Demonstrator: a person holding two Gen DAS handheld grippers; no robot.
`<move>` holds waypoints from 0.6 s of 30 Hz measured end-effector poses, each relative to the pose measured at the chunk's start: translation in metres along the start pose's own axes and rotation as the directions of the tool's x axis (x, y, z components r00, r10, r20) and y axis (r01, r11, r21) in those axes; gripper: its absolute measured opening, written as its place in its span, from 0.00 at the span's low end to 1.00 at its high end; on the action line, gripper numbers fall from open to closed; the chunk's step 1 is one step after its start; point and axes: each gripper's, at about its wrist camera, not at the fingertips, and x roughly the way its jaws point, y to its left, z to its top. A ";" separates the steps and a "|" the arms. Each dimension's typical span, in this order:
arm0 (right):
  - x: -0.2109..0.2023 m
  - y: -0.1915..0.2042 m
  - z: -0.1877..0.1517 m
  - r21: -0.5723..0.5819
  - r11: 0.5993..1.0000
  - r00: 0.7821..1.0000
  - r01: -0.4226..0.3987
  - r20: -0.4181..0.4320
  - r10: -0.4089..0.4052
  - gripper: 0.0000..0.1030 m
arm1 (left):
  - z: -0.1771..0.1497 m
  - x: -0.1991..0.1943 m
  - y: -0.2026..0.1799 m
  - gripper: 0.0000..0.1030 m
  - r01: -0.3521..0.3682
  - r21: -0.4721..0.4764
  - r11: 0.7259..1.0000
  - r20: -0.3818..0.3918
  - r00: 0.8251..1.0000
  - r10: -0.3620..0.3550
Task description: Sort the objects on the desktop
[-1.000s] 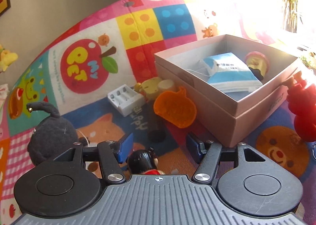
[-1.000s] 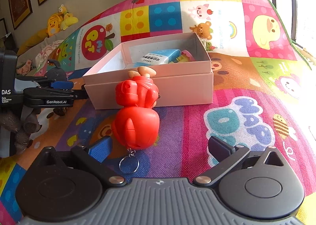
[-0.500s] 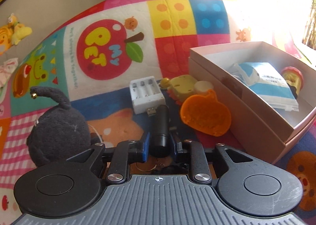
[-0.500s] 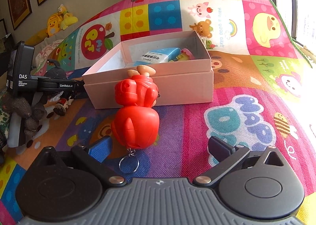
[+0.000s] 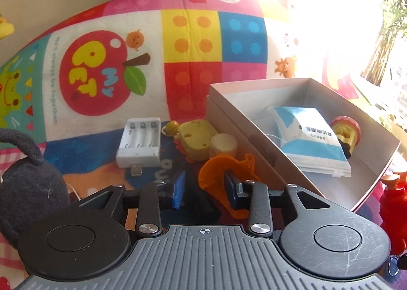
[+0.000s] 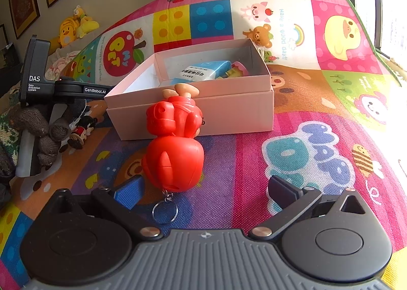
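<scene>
Lettering "DAS Data Acquisition System" and "GenRobot.AI" marks the left gripper (image 6: 76, 91) in the right wrist view; the colourful play mat (image 6: 305, 137) reads "MY PET". Only the left wrist view shows the white plastic battery holder (image 5: 139, 143) and orange pumpkin-shaped piece (image 5: 216, 175). Left gripper (image 5: 203, 188) jaws stand partly apart around a dark cylinder (image 5: 197, 198); whether they touch it is unclear. Right gripper (image 6: 208, 192) gapes wide behind the red plastic keychain figure (image 6: 175, 142) leaning on the pink cardboard box (image 6: 229, 112).

Each black gripper (image 6: 204, 189) has blue finger pads (image 6: 128, 192) and silver screws.

Home playroom: cartoon play mat (image 6: 318, 117) (plush toys (image 6: 73, 27)).
</scene>
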 end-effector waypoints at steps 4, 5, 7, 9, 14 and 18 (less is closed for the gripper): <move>0.000 0.000 0.000 0.001 1.000 1.000 0.001 0.001 -0.001 1.00 | 0.000 -0.003 -0.001 0.11 -0.011 -0.001 1.000 -0.003 1.000 0.011; 0.001 0.000 0.000 0.001 1.000 1.000 0.001 0.001 -0.001 1.00 | -0.002 -0.007 0.000 0.10 -0.009 -0.003 1.000 -0.002 1.000 0.009; 0.001 0.000 0.000 0.000 1.000 1.000 0.000 0.001 0.000 1.00 | -0.010 -0.019 -0.003 0.09 -0.012 0.024 1.000 0.001 1.000 0.012; 0.001 0.000 0.001 0.000 1.000 1.000 0.001 0.001 -0.001 1.00 | -0.020 -0.031 -0.009 0.09 -0.004 0.067 0.998 0.000 1.000 0.004; 0.001 0.001 0.000 -0.003 1.000 1.000 0.006 0.001 -0.006 1.00 | -0.039 -0.050 -0.025 0.10 0.008 0.144 0.990 -0.013 1.000 -0.006; 0.001 0.001 0.000 -0.006 1.000 1.000 0.014 0.000 -0.014 1.00 | -0.037 -0.050 -0.036 0.15 -0.047 0.240 0.970 0.049 0.998 0.037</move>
